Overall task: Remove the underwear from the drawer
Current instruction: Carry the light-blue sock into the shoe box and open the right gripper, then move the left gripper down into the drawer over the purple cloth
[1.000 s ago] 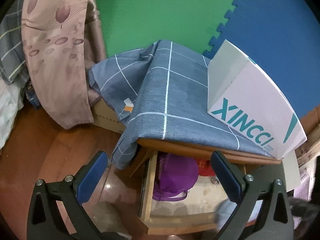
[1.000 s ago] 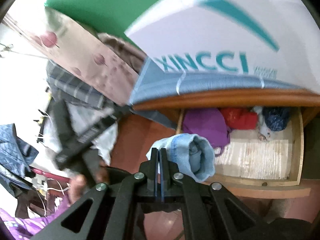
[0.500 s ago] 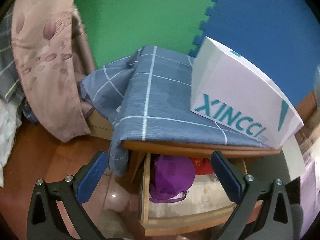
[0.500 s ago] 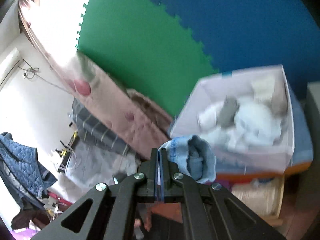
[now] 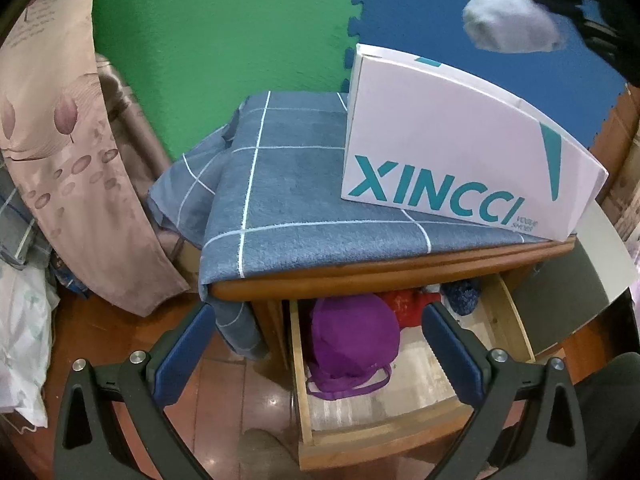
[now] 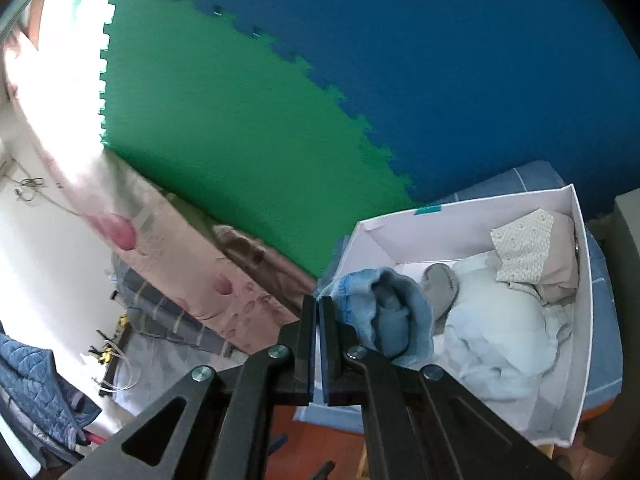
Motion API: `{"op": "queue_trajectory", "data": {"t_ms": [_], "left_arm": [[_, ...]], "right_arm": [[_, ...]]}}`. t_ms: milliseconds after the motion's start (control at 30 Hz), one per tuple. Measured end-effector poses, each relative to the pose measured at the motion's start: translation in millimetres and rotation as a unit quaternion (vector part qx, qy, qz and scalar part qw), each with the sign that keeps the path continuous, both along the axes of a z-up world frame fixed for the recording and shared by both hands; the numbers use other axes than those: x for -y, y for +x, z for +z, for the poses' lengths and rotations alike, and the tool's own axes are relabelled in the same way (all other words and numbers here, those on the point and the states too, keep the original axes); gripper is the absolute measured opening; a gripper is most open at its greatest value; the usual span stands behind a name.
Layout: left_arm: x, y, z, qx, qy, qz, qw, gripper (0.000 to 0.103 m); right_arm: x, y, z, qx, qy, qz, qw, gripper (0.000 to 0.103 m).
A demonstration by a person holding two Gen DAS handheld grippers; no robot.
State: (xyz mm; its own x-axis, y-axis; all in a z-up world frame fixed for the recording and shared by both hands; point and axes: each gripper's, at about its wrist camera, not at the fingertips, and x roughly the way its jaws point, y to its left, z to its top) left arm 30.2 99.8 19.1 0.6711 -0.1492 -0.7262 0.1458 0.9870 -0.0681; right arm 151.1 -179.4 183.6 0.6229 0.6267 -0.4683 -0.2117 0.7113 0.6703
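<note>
Bedroom corner with a wooden cabinet (image 5: 380, 278) set against a wall of interlocking foam mats, green (image 5: 224, 20) on the left and blue (image 5: 460, 4) on the right. A blue-grey checked cloth (image 5: 280, 184) covers the cabinet top and hangs over its left edge; on it stands a white shoebox (image 5: 460, 152) printed "XINCCI", open at the top and holding pale folded garments (image 6: 500, 320). Below, the drawer (image 5: 384, 444) is pulled out, with a purple item (image 5: 352, 336), a red item (image 5: 404, 304) and a dark blue item (image 5: 460, 296) at its back on a pale liner. A pink patterned curtain (image 5: 60, 160) hangs at left above the reddish wooden floor (image 5: 100, 332). The left hand-held gripper (image 5: 316, 356) has its jaws spread wide, empty, over the drawer's front. The right hand-held gripper (image 6: 318, 320) is clamped on light blue underwear (image 6: 384, 312), held above the shoebox's near left corner.
</note>
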Motion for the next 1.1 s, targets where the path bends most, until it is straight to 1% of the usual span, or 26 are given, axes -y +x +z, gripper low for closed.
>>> {"op": "queue_trajectory", "data": {"t_ms": [100,233,367,433,467,500,567,633,667,700,733,800,833,867,967,1033,1100], "left_arm": [[0,3,-2,-0.009,0.007,0.002,0.9999,0.102],[4,2,-3,-0.007,0.013,-0.001,0.9999,0.102],[8,1,-4,-0.007,0.03,-0.004,0.9995,0.102],[11,1,-5,-0.008,0.037,-0.005,0.9993,0.102],[12,1,-5,-0.007,0.042,-0.007,0.9991,0.102],[13,1,-5,-0.007,0.046,-0.007,0.9989,0.102],[15,1,-6,-0.007,0.052,-0.008,0.9986,0.102],[16,1,-6,-0.007,0.054,-0.009,0.9984,0.102],[16,1,-6,-0.008,0.056,-0.009,0.9984,0.102],[16,1,-6,-0.008,0.057,-0.009,0.9983,0.102],[16,1,-7,-0.008,0.057,-0.009,0.9983,0.102],[16,1,-7,-0.012,0.057,-0.009,0.9983,0.102],[16,1,-8,-0.013,0.057,-0.009,0.9983,0.102],[17,1,-8,-0.015,0.058,-0.009,0.9982,0.102],[19,1,-10,-0.018,0.066,-0.011,0.9976,0.102],[22,2,-13,-0.021,0.071,-0.014,0.9971,0.102],[26,2,-16,-0.027,0.08,-0.02,0.9962,0.102]], "right_arm": [[-6,17,-12,-0.016,-0.008,0.0,1.0,0.001],[-13,32,-30,-0.034,-0.026,0.001,0.999,0.001],[-17,42,-45,-0.051,-0.045,0.0,0.998,0.005],[-19,45,-49,-0.06,-0.058,0.001,0.997,0.005],[-19,45,-50,-0.063,-0.071,-0.003,0.995,0.008],[-20,44,-50,-0.063,-0.084,-0.007,0.994,0.017],[-19,40,-47,-0.051,-0.107,-0.013,0.993,0.027],[-13,30,-40,-0.022,-0.102,-0.025,0.994,0.027],[-8,22,-35,-0.001,-0.091,-0.029,0.995,0.027],[-2,8,-30,0.029,-0.068,-0.027,0.997,0.027],[1,0,-26,0.044,-0.057,-0.025,0.997,0.027],[8,-34,-22,0.09,-0.036,-0.016,0.995,0.027],[10,-45,-23,0.101,-0.035,-0.014,0.994,0.027],[14,-66,-27,0.114,-0.038,-0.013,0.993,0.027],[26,-105,-45,0.12,-0.046,-0.019,0.992,0.027],[41,-132,-64,0.11,-0.053,-0.036,0.992,0.027],[66,-155,-91,0.084,-0.051,-0.063,0.993,0.028]]}}
